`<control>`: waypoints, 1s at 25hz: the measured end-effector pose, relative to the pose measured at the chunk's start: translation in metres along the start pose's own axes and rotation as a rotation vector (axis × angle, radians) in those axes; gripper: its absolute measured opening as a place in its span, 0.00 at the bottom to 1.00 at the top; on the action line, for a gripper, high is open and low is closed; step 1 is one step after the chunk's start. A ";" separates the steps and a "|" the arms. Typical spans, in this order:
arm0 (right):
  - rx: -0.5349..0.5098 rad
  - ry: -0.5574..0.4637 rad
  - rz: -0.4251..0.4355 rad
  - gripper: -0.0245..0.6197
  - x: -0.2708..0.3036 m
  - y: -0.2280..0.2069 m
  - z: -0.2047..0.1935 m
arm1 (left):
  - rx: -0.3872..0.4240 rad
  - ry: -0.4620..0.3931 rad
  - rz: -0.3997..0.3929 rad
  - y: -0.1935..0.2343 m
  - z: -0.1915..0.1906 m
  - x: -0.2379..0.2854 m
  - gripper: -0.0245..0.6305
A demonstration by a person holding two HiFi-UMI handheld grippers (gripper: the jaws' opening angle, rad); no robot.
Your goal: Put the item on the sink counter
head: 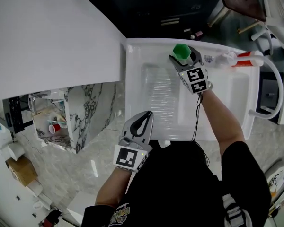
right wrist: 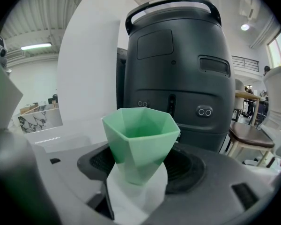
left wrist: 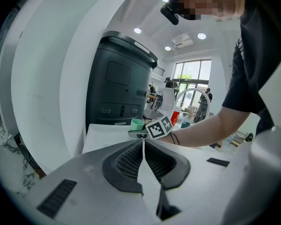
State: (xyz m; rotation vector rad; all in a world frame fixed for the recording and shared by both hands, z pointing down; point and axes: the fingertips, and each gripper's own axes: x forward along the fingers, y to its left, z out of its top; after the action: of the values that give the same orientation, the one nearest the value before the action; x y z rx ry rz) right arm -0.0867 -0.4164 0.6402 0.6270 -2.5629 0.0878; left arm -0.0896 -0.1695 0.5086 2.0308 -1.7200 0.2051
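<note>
green cup x1, gripped in right tool | left tool closed, empty

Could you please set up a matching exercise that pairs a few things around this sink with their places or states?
1. green faceted plastic cup
2. left hand-held gripper
3. red-and-white tube

A. lying on the white sink rim
B. between the jaws of the right hand-held gripper
C. jaws together, nothing between them

Pairs: 1-B, 2-C, 3-A
</note>
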 end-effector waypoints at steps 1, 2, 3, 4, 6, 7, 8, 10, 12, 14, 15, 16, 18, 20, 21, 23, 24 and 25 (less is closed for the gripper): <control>0.000 0.000 -0.001 0.59 0.000 0.000 0.000 | -0.001 0.000 -0.001 0.000 0.000 0.000 0.07; 0.000 0.002 -0.002 0.60 0.000 0.000 0.000 | -0.002 0.000 -0.001 0.000 -0.001 0.000 0.07; 0.001 0.005 -0.002 0.60 0.001 0.001 -0.001 | -0.003 0.000 0.000 0.000 -0.001 -0.001 0.07; 0.002 0.007 0.000 0.60 0.001 0.001 -0.002 | -0.002 -0.001 -0.001 0.000 -0.002 -0.001 0.07; 0.013 0.007 0.009 0.61 0.002 0.003 -0.003 | -0.004 -0.003 -0.002 0.000 -0.001 -0.002 0.07; 0.021 0.006 0.011 0.62 0.001 0.003 -0.003 | -0.008 -0.002 -0.002 0.000 -0.001 -0.003 0.07; 0.027 0.005 0.008 0.63 0.001 0.003 -0.003 | -0.010 -0.001 -0.002 0.000 -0.001 -0.004 0.07; 0.037 -0.001 -0.005 0.65 -0.001 0.001 -0.002 | -0.002 -0.003 -0.003 0.000 -0.002 -0.006 0.07; 0.045 -0.008 -0.016 0.66 -0.004 0.001 -0.001 | 0.006 -0.006 -0.005 0.000 -0.003 -0.009 0.07; 0.047 -0.012 -0.023 0.66 -0.007 0.002 0.000 | 0.007 -0.009 -0.008 -0.001 -0.004 -0.012 0.07; 0.046 -0.012 -0.025 0.66 -0.009 0.003 0.000 | 0.009 -0.009 -0.010 -0.002 -0.004 -0.014 0.07; 0.045 -0.013 -0.029 0.66 -0.011 0.004 0.000 | 0.010 -0.008 -0.013 -0.002 -0.004 -0.015 0.07; 0.046 -0.014 -0.038 0.66 -0.016 0.006 0.001 | 0.013 -0.010 -0.021 -0.004 -0.004 -0.018 0.07; 0.049 -0.012 -0.054 0.66 -0.022 0.007 0.000 | 0.021 -0.015 -0.031 -0.006 -0.004 -0.021 0.07; 0.051 -0.009 -0.062 0.66 -0.026 0.007 -0.001 | 0.025 -0.018 -0.036 -0.007 -0.003 -0.023 0.07; 0.059 -0.004 -0.080 0.66 -0.035 0.008 -0.004 | 0.029 -0.024 -0.049 -0.009 -0.002 -0.026 0.07; 0.065 -0.004 -0.088 0.66 -0.040 0.009 -0.005 | 0.029 -0.025 -0.056 -0.011 -0.002 -0.028 0.07; 0.071 -0.004 -0.096 0.66 -0.045 0.010 -0.006 | 0.031 -0.027 -0.064 -0.012 -0.001 -0.030 0.07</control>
State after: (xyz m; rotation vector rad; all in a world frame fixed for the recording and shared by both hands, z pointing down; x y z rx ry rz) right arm -0.0535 -0.3878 0.6247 0.7761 -2.5379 0.1452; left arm -0.0836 -0.1410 0.4946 2.1171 -1.6748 0.1851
